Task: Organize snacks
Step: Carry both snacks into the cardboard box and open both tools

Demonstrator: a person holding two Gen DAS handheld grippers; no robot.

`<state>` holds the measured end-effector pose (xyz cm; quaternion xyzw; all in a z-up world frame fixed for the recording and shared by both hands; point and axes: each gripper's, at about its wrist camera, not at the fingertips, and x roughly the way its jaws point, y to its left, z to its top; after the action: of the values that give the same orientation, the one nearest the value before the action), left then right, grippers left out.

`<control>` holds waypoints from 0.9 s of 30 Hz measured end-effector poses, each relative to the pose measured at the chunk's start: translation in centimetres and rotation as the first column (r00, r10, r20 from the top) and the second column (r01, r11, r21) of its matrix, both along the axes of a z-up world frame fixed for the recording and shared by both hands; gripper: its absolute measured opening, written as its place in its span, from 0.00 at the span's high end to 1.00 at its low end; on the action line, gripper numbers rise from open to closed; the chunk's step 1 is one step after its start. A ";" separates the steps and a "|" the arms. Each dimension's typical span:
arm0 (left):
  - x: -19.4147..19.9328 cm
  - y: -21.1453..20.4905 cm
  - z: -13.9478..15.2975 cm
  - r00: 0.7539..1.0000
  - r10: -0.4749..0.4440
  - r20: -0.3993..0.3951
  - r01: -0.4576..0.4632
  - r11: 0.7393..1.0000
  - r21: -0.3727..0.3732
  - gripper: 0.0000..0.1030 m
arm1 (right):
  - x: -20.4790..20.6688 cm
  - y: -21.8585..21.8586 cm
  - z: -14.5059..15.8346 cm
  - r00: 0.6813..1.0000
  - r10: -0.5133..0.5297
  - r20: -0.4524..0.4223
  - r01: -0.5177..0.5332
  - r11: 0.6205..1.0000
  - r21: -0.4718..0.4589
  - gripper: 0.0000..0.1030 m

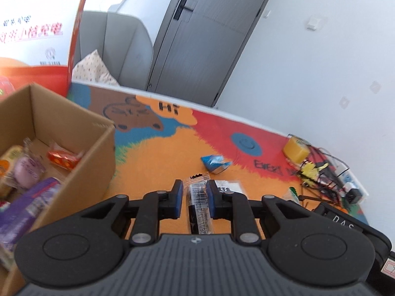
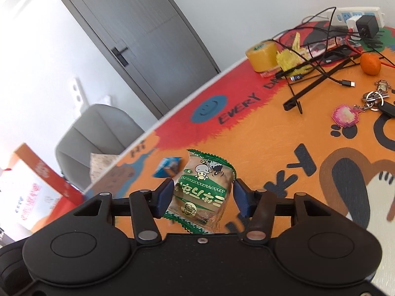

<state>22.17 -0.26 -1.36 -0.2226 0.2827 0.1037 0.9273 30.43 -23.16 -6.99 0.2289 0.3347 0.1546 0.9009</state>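
My left gripper [image 1: 194,192] is shut on a narrow black snack packet [image 1: 198,204] with a barcode, lifted above the colourful tabletop [image 1: 172,153]. To its left stands an open cardboard box [image 1: 81,123] holding several snacks, among them a red packet [image 1: 63,159] and a purple one [image 1: 27,209]. My right gripper [image 2: 203,192] is shut on a green-edged biscuit packet [image 2: 203,190] with a cartoon cow, held off the table. A small blue snack packet [image 1: 214,163] [image 2: 167,166] lies on the tabletop beyond both grippers.
A white and orange paper bag [image 1: 37,32] stands behind the box. At the table's far right are a yellow tape roll [image 2: 263,55], tangled cables [image 2: 321,56], a power strip [image 2: 355,16], an orange fruit [image 2: 369,64] and keys [image 2: 372,98]. A grey chair [image 2: 96,135] sits past the table edge.
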 end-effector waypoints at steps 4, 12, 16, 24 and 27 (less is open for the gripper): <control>-1.9 0.7 1.5 0.999 0.012 0.037 -0.012 1.000 0.007 0.81 | -1.7 0.9 1.3 0.999 0.039 0.038 -0.040 0.999 0.021 0.48; -5.6 2.6 3.4 0.996 0.043 0.082 -0.044 0.999 0.009 0.81 | -4.1 3.1 2.8 0.990 0.110 0.087 -0.113 0.993 0.033 0.48; -6.9 3.6 4.0 0.994 0.056 0.092 -0.057 0.998 0.012 0.81 | -5.0 4.2 3.3 0.986 0.131 0.101 -0.136 0.990 0.041 0.48; -9.1 6.0 5.1 0.988 0.094 0.118 -0.097 0.995 0.019 0.81 | -6.6 6.5 4.2 0.977 0.173 0.123 -0.178 0.983 0.036 0.48; -9.7 7.2 5.2 0.986 0.114 0.120 -0.116 0.993 0.012 0.81 | -7.0 7.5 4.5 0.972 0.194 0.130 -0.200 0.979 0.029 0.48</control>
<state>12.49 6.89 3.80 -0.2354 0.2126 0.1464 0.9370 23.38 -15.64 -2.49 0.2029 0.2946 0.2645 0.8956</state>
